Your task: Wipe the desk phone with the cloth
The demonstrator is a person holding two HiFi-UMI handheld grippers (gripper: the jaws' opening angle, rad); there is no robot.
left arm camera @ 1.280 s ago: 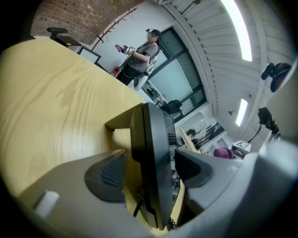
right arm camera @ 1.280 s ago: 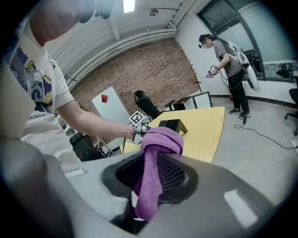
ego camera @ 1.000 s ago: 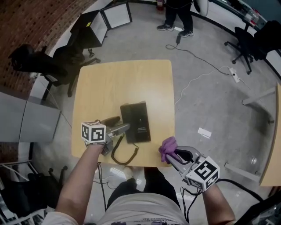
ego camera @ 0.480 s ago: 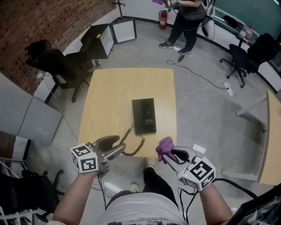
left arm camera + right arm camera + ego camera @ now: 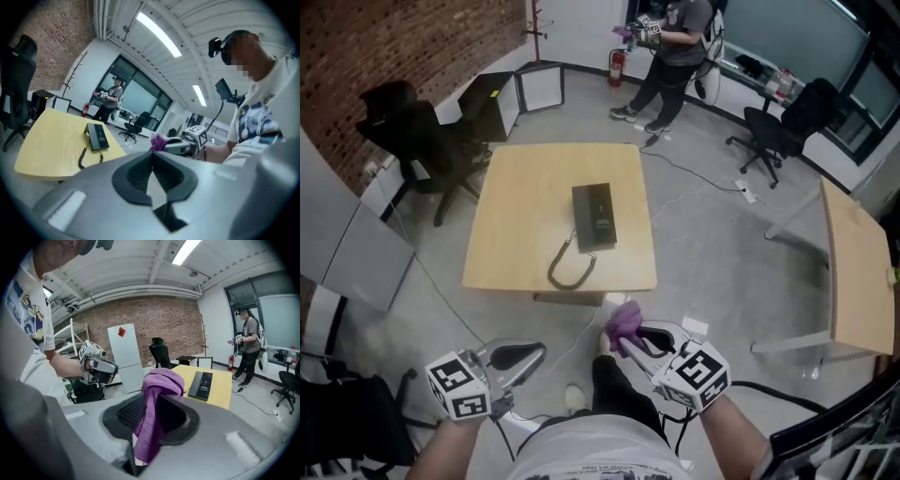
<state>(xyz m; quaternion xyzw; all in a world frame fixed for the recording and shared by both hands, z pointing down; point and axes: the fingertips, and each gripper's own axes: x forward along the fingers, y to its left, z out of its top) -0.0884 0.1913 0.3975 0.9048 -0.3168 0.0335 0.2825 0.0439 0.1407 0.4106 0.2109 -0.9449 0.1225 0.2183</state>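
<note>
The black desk phone [image 5: 593, 217] lies on the wooden table [image 5: 516, 206], its coiled cord [image 5: 570, 267] looping toward the near edge. Both grippers hang over the floor, short of the table's near edge. My left gripper [image 5: 540, 353] is shut, with nothing between its jaws. My right gripper [image 5: 630, 339] is shut on a purple cloth [image 5: 624, 321], which bunches above the jaws. In the left gripper view the jaws [image 5: 151, 154] meet, with the phone [image 5: 97, 136] far ahead. The cloth [image 5: 161, 380] hangs through the jaws in the right gripper view, and the phone [image 5: 201, 385] lies beyond.
A person [image 5: 670, 47] stands beyond the table's far side. Black office chairs [image 5: 412, 131] stand at the left and at the far right [image 5: 787, 122]. A second wooden table [image 5: 853, 272] is at the right. A cable [image 5: 703, 183] trails across the grey floor.
The view has pulled back from the table. Both grippers have come off the table's near edge and now hang over the floor. The left jaws have gone from open to shut.
</note>
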